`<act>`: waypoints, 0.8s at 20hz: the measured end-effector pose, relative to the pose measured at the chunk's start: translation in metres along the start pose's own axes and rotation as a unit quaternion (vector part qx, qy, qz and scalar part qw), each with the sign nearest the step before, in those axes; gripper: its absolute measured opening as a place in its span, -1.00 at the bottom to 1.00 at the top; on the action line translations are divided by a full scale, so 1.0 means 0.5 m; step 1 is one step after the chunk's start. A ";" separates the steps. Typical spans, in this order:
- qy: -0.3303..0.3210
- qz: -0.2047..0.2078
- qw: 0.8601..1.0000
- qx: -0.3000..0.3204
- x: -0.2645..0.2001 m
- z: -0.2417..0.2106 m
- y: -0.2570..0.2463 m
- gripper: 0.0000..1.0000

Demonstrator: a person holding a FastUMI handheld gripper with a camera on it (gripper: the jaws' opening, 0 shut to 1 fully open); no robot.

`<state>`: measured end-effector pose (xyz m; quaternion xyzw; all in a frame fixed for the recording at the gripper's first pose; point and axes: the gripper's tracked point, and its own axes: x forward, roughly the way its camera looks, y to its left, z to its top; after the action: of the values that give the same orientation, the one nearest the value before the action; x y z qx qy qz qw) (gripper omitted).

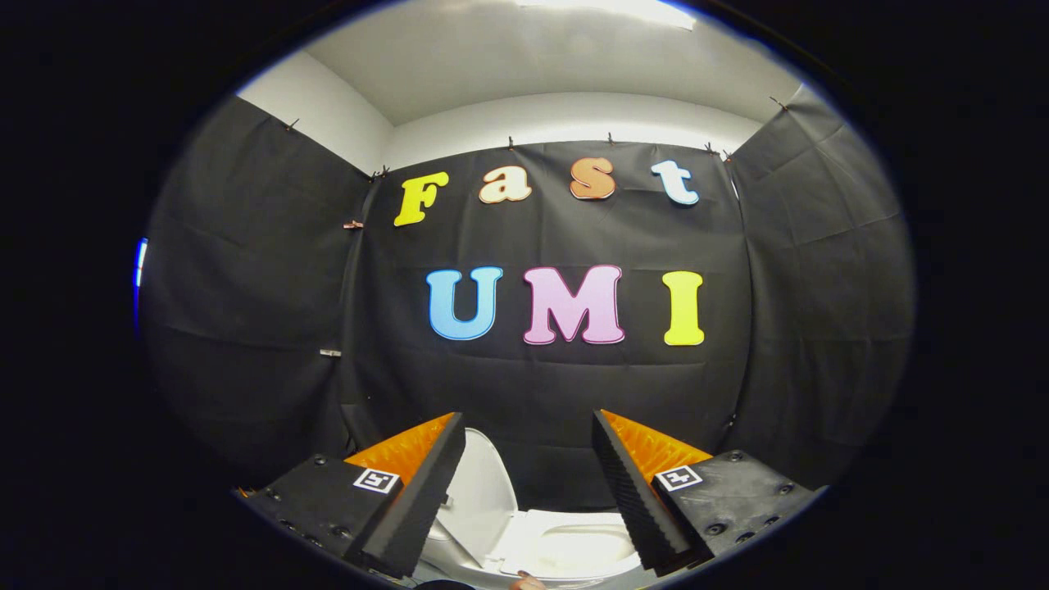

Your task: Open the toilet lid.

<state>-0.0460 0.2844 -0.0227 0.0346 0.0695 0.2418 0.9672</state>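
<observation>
Black-cloth booth wall (541,377) behind toilet (565,549); its lid (483,492) already stands upright w/ bowl exposed, so my tool (529,492) sits above the toilet, fingers spread wide, gripping nothing, job prob. done.

Black cloth (246,287) hangs creased on three sides of the booth, clipped along its top edge under white walls (574,111) and a brightly lit ceiling (533,49).

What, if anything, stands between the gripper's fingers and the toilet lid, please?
Nothing visible does. The gripper is open, with the raised toilet lid showing in the gap between its fingers, just beyond the left one, already standing up from the toilet bowl.
</observation>
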 end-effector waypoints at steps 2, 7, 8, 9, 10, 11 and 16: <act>0.004 0.001 1.000 0.000 0.005 -0.006 0.006 0.95; 0.006 0.002 1.000 0.007 0.012 -0.008 0.012 0.95; 0.007 0.001 1.000 0.005 0.014 -0.009 0.013 0.95; 0.009 0.002 1.000 0.004 0.017 -0.011 0.014 0.95; 0.011 0.002 1.000 0.003 0.019 -0.013 0.017 0.95; 0.012 0.002 1.000 0.002 0.020 -0.015 0.019 0.95; 0.012 0.008 1.000 -0.004 0.032 -0.012 0.035 0.95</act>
<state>-0.0407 0.3075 -0.0288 0.0280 0.0798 0.2498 0.9646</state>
